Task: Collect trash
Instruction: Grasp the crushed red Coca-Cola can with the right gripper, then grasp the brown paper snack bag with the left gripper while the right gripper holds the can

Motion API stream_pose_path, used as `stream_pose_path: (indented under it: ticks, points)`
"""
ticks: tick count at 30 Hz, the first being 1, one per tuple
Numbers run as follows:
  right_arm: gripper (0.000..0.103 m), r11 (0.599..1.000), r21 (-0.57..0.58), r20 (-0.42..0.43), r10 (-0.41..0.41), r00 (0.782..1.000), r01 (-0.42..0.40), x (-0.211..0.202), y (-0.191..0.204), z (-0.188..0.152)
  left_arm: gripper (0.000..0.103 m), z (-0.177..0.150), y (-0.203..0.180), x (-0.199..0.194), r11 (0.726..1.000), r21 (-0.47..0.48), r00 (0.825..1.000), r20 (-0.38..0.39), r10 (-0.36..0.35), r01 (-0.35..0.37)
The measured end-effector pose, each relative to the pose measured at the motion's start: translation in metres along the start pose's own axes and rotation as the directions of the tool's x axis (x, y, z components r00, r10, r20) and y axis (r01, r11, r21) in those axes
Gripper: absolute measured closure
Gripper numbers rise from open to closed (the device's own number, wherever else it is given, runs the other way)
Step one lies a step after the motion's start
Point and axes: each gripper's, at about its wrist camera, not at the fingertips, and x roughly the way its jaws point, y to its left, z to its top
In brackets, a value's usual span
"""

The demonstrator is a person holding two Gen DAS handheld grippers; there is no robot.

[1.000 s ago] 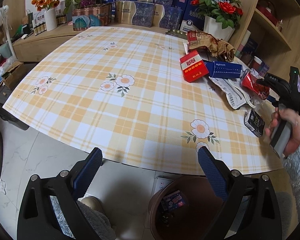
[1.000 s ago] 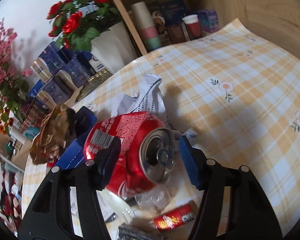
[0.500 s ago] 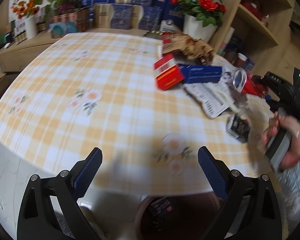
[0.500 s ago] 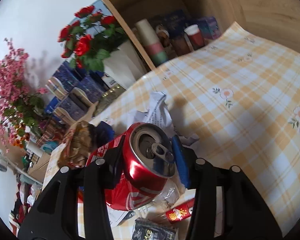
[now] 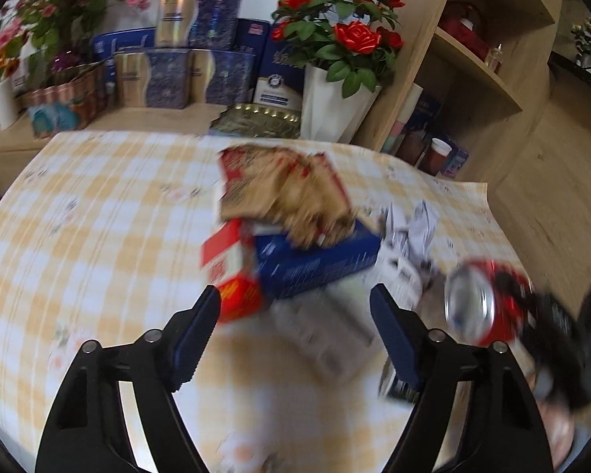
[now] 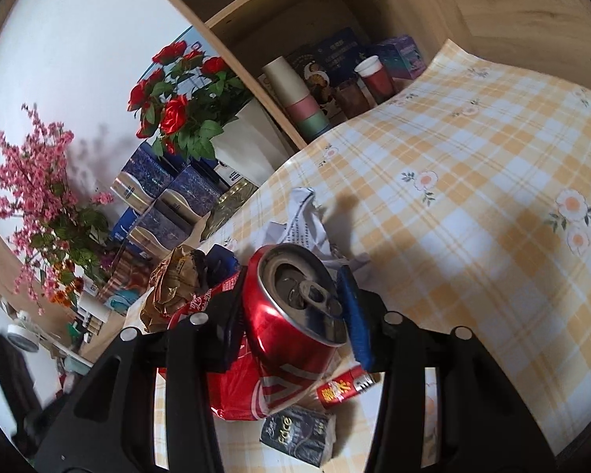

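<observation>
Lifting a crushed can clear of the litter pile

Spreading widest across both views is the table under its yellow checked cloth, and everything below is placed against the heap of litter sitting on it. Behind that heap, off the table, a white vase of red roses stands beside stacked blue boxes. The heap itself starts with a crumpled brown paper bag on top, lying over a long blue carton, with a red and white box touching the carton's near end. Crumpled white paper sits at the far side of the heap.

The right gripper is clamped on the dented red soda can, one pad on each side of its body, the pull-tab top facing the camera. The can looks lifted off the heap, though how far is hard to judge. Beneath it lie a black packet and a small red wrapper, both on the cloth at the heap's near edge.

The left gripper hangs over the near side of the heap with its tongs wide apart and nothing between them; that view is motion-blurred.

By my reading, the step in hand is carrying one picked piece away. No bin shows in either view, so the next move calls for finding one and holding the squeeze steady, since the dented wall may slip. The free tongs seem best placed for the red and white box
</observation>
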Motion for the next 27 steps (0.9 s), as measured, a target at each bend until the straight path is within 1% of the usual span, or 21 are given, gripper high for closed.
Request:
stream_pose_path:
  ticks: [3,6,8,11,12,13,14,19,23,27]
  points:
    - [0.058,1.000,0.021,0.001,-0.001,1.000,0.001,-0.004,-0.009,-0.002,0.029,0.028,-0.017,0.025,0.999,0.029,1.000,0.004,0.016,-0.016]
    - [0.058,0.999,0.034,-0.001,-0.008,1.000,0.008,-0.008,-0.017,-0.003,0.035,0.052,-0.033,0.054,0.991,0.093,0.996,-0.008,0.093,-0.092]
    - [0.058,0.999,0.046,-0.004,-0.013,1.000,0.013,-0.011,-0.022,-0.005,0.035,0.061,-0.039,0.069,0.982,0.130,0.990,-0.016,0.137,-0.134]
    - [0.058,0.998,0.053,-0.004,-0.017,1.000,0.017,-0.014,-0.028,-0.009,0.036,0.065,-0.054,0.092,0.950,0.233,0.976,-0.020,0.219,-0.209]
    - [0.058,0.998,0.058,-0.008,-0.017,1.000,0.017,-0.015,-0.030,-0.011,0.049,0.063,-0.058,0.101,0.931,0.276,0.967,-0.022,0.255,-0.240]
    - [0.058,0.998,0.064,-0.011,-0.017,1.000,0.018,-0.016,-0.032,-0.012,0.065,0.062,-0.058,0.104,0.924,0.294,0.965,-0.023,0.262,-0.244]
    - [0.058,0.997,0.071,-0.013,-0.017,1.000,0.018,-0.017,-0.034,-0.013,0.072,0.060,-0.058,0.106,0.916,0.304,0.959,-0.023,0.281,-0.261]
    - [0.058,0.997,0.074,-0.011,-0.011,1.000,0.012,-0.024,-0.036,-0.014,0.074,0.058,-0.053,0.087,0.929,0.312,0.977,-0.006,0.212,-0.200]
    - [0.058,0.997,0.076,-0.004,0.005,1.000,-0.005,-0.033,-0.032,-0.014,0.074,0.065,-0.047,0.055,0.940,0.298,0.986,0.028,0.166,-0.166]
    - [0.058,0.997,0.074,0.006,0.026,1.000,-0.026,-0.047,-0.024,-0.016,0.074,0.069,-0.040,0.005,0.956,0.272,0.993,0.060,0.097,-0.110]
